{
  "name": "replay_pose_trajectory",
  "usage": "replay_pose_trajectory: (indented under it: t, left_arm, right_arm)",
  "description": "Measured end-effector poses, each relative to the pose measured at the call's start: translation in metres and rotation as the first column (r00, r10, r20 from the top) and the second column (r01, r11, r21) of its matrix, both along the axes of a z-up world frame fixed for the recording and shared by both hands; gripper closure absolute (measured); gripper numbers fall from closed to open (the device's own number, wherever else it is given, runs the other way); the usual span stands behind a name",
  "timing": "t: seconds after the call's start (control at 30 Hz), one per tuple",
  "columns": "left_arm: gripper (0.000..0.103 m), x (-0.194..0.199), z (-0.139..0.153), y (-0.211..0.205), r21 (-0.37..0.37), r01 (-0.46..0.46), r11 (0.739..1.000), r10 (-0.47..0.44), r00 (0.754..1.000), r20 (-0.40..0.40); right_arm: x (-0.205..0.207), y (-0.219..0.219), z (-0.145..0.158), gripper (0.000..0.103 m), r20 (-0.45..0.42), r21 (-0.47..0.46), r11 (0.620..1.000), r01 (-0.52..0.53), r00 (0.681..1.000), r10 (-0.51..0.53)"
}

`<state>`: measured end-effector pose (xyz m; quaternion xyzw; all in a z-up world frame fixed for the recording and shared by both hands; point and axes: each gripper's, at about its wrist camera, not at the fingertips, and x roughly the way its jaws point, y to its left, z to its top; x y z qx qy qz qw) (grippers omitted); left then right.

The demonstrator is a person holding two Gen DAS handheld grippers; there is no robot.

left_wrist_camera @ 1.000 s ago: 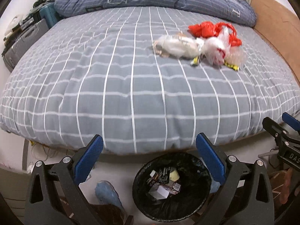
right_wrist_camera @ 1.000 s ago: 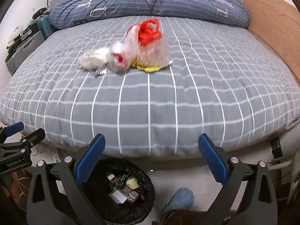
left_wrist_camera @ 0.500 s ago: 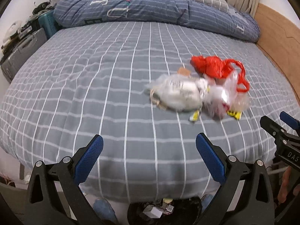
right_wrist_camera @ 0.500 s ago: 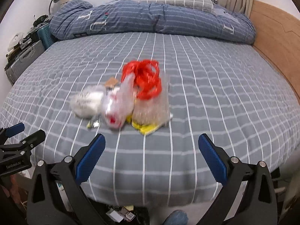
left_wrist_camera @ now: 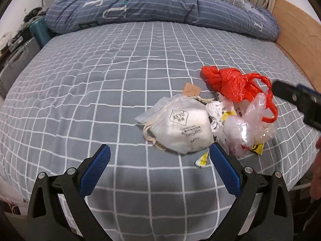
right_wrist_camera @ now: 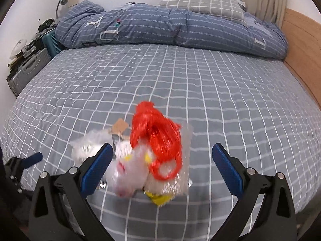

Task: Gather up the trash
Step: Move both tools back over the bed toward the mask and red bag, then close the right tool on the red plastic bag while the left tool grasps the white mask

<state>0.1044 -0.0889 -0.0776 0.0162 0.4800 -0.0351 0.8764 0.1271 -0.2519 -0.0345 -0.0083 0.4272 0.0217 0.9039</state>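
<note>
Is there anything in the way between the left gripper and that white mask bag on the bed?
Nothing visible. The left gripper is open, and only bare checked bedsheet lies between it and the white mask bag. The other trash sits beside the bag on its right.

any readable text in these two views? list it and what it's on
"KEYU": in a hexagon logo on the white mask pouch, left wrist view.
Two printed lines below that logo: too small to read.
Brown paper tag: faint print, unreadable.
Large letters "T" and "U" on the blue duvet; the other letters are folded or cut off.
Right wrist view: the trash pile is motion-blurred, nothing legible there.
</note>
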Motion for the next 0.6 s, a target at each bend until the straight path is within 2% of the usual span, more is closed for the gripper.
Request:
replay_pose_trajectory:
  t: [0.3, 0.47, 0.6]
  left_arm:
    - [0.006, 0.026, -0.017, -0.009, -0.013, 0.026, 1.000, -0.026, 0.999, -0.022]
    - [0.006, 0.034, -0.029, -0.016, -0.015, 0.039, 0.999, -0.040, 0.998, -0.038]
    - [0.007, 0.038, -0.035, -0.021, -0.025, 0.050, 0.998, -0.051, 0.997, -0.050]
  right_arm:
    - [0.057, 0.016, -0.023, 0.017, -0.059, -0.011, 0.999, -0.040, 0.997, 0.039]
    - [0.072, 0.018, -0.040, 0.022, -0.095, 0.005, 0.999, -0.044, 0.995, 0.044]
    - [0.078, 0.017, -0.049, 0.030, -0.113, 0.027, 0.999, -0.038, 0.993, 0.041]
